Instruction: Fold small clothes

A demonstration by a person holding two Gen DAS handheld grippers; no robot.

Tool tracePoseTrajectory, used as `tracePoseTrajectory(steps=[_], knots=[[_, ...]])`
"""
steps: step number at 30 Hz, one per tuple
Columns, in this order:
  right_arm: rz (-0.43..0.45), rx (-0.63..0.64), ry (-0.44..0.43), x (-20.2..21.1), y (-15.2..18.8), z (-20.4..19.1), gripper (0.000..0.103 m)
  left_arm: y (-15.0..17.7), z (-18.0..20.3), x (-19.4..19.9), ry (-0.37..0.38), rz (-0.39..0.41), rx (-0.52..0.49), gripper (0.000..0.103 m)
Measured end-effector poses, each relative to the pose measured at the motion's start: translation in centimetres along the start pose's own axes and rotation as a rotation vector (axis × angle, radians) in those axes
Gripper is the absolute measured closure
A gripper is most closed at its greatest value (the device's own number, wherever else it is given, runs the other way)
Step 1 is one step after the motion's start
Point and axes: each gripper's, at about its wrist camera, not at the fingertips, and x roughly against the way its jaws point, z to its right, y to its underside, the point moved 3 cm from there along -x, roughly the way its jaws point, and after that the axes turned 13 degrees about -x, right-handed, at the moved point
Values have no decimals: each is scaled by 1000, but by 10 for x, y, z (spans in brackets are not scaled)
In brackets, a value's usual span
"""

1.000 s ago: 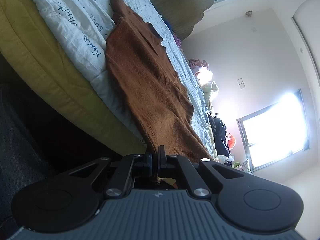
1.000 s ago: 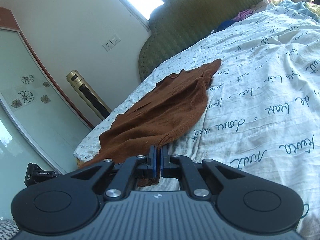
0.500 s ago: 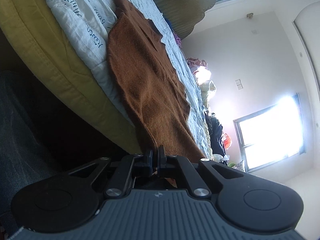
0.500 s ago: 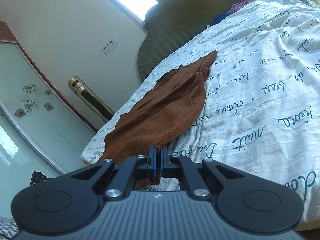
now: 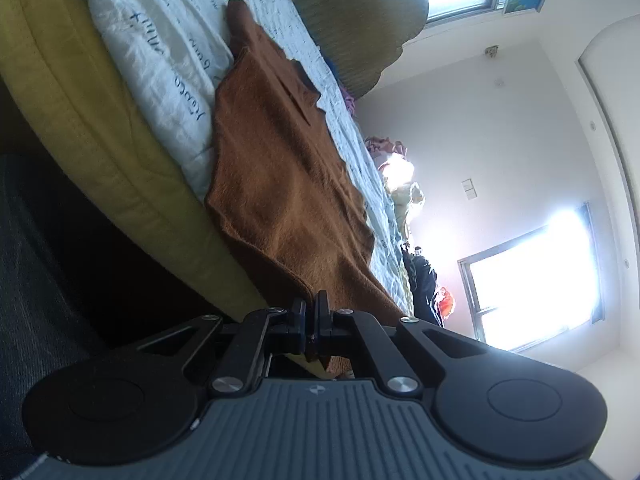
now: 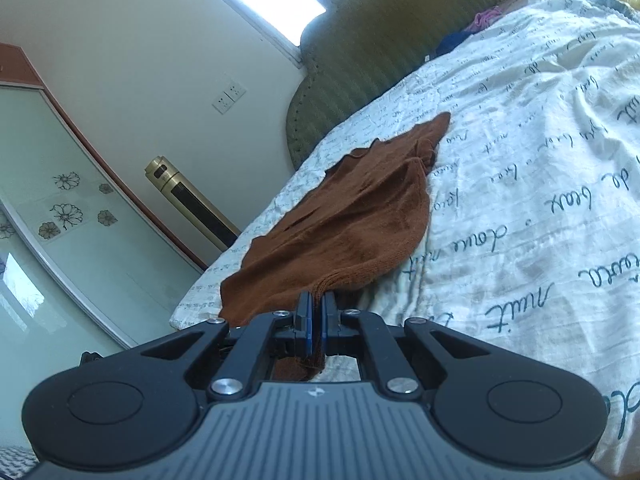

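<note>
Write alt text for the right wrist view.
The right claw, shut, pinches the near edge of a brown garment stretched across a white bedspread printed with handwriting. Behind are a green headboard and a gold tower appliance.

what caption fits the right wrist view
Right hand-held gripper shut on the brown garment's near edge, spread over the script-print bedspread.

Both grippers [image 5: 311, 308] [image 6: 317, 308]: black arms, silver screws, grey ribbed body

The brown knitted garment [image 6: 352, 216] lies on the white script-printed bedspread [image 6: 540, 168] before me, stretching toward the green padded headboard [image 6: 384, 52] behind it; both my grippers pinch its near edge.
</note>
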Motion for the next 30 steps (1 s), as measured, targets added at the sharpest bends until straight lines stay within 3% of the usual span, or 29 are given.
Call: tracePoseTrajectory(steps=[11, 14, 25, 30], knots=[[2, -26, -79, -33, -67, -23, 100, -48, 15, 22, 56, 212, 20, 101], [1, -38, -121, -28, -72, -42, 100, -57, 33, 38, 65, 250, -18, 101], [7, -119, -80, 1, -70, -53, 99, -68, 80, 57, 78, 232, -60, 103], [-17, -162, -62, -14, -74, -34, 99, -68, 64, 33, 57, 189, -25, 103]])
